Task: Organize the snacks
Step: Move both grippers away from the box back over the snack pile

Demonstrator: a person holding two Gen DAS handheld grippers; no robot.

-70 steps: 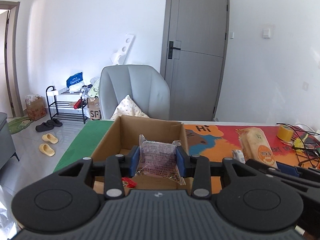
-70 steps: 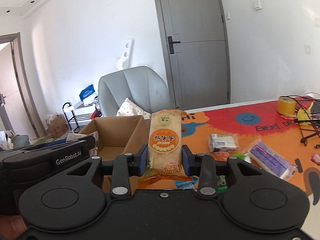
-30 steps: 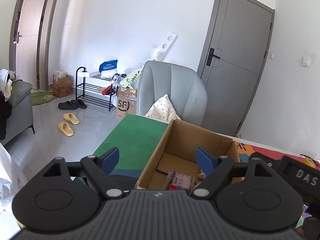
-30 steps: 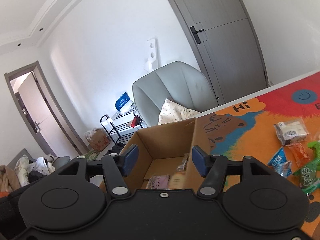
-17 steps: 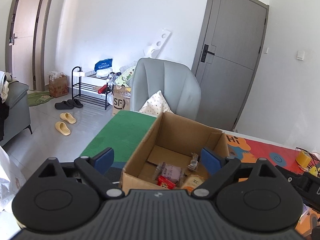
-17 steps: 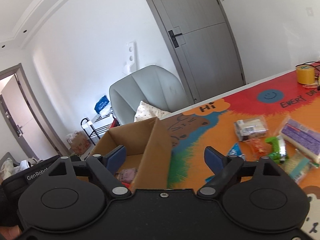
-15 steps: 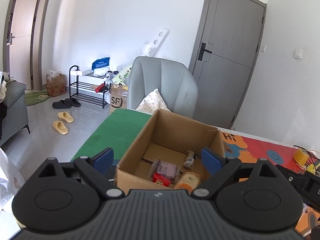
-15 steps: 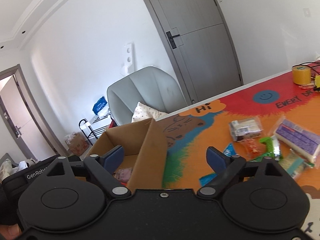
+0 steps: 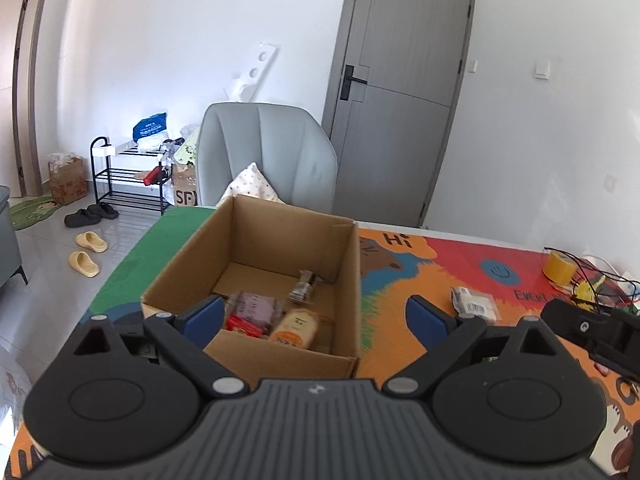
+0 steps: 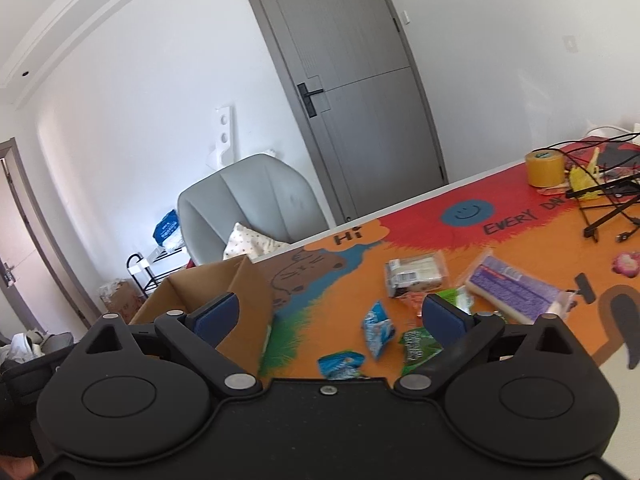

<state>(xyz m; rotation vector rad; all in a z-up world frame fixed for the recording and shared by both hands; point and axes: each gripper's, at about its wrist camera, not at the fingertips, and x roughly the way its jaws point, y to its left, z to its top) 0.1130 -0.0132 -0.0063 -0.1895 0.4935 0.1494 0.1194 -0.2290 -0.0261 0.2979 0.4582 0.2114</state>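
An open cardboard box (image 9: 288, 236) stands on the colourful mat. In it lie an orange bread pack (image 9: 294, 328), a purple pack (image 9: 256, 306), a red pack (image 9: 240, 325) and a small clear pack (image 9: 304, 286). My left gripper (image 9: 316, 312) hovers before the box, its jaws opening with nothing between them. My right gripper (image 10: 330, 312) is right of the box (image 10: 240, 292), jaws also opening and bare. On the mat beyond it lie a clear biscuit pack (image 10: 416, 274), a purple pack (image 10: 516, 286), a green pack (image 10: 418, 344) and two blue sachets (image 10: 376, 328).
A grey chair (image 9: 264, 152) stands behind the table's far edge. A yellow tape roll (image 10: 544, 168) and black cables (image 10: 600, 200) sit at the far right of the mat. The right gripper's body (image 9: 592, 328) shows in the left view. A shoe rack (image 9: 124, 176) stands on the floor.
Both grippers let go of their packs, which now lie in the box, and their jaws spread wide. Both views have swung right; the right one now faces the loose snacks.
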